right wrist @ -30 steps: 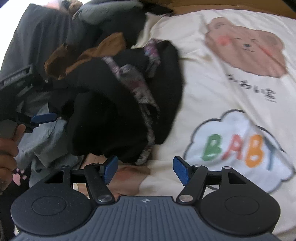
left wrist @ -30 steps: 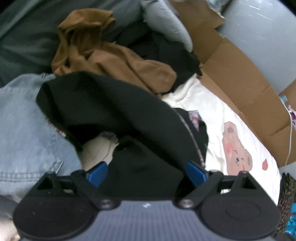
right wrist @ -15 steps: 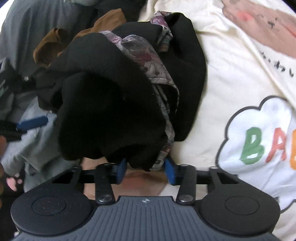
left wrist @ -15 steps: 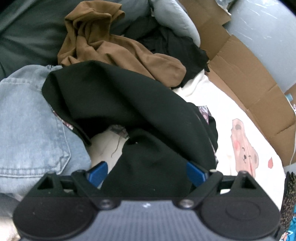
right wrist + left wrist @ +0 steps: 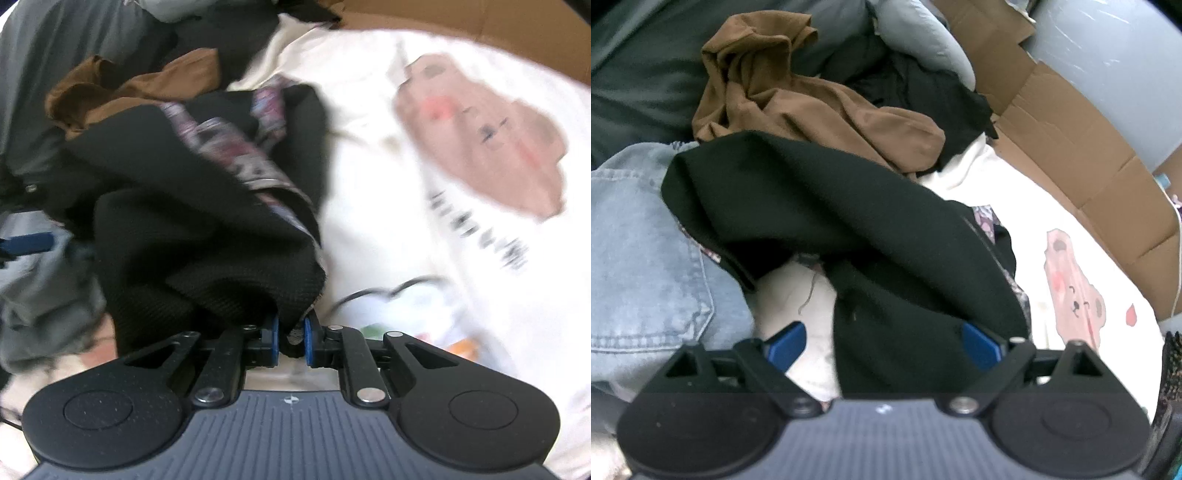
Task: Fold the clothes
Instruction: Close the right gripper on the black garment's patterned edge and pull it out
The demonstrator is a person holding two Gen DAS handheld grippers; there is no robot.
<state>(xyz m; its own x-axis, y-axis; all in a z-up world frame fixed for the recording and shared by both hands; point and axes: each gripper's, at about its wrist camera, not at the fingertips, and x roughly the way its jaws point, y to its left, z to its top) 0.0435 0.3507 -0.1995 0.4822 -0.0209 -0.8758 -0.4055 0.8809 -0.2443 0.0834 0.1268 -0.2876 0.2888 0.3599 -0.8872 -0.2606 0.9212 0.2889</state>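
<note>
A black garment [image 5: 820,206] with a floral lining lies crumpled on a cream sheet with a bear print [image 5: 1071,295]. In the right wrist view my right gripper [image 5: 290,338] is shut on an edge of the black garment [image 5: 192,236]. My left gripper [image 5: 882,345] is open, its blue pads [image 5: 785,345] wide apart, with a fold of the black garment lying between them. The left gripper's blue finger also shows at the left edge of the right wrist view [image 5: 27,243].
A brown garment [image 5: 812,99] lies behind the black one, with light blue jeans [image 5: 642,266] at left. More dark and grey clothes [image 5: 923,85] pile at the back. Flattened cardboard [image 5: 1089,155] runs along the right. The cream sheet [image 5: 424,184] spreads to the right.
My right gripper closed from wide open onto the black garment's edge and is moving, blurring its view. My left gripper stayed open and shifted slightly over the black garment.
</note>
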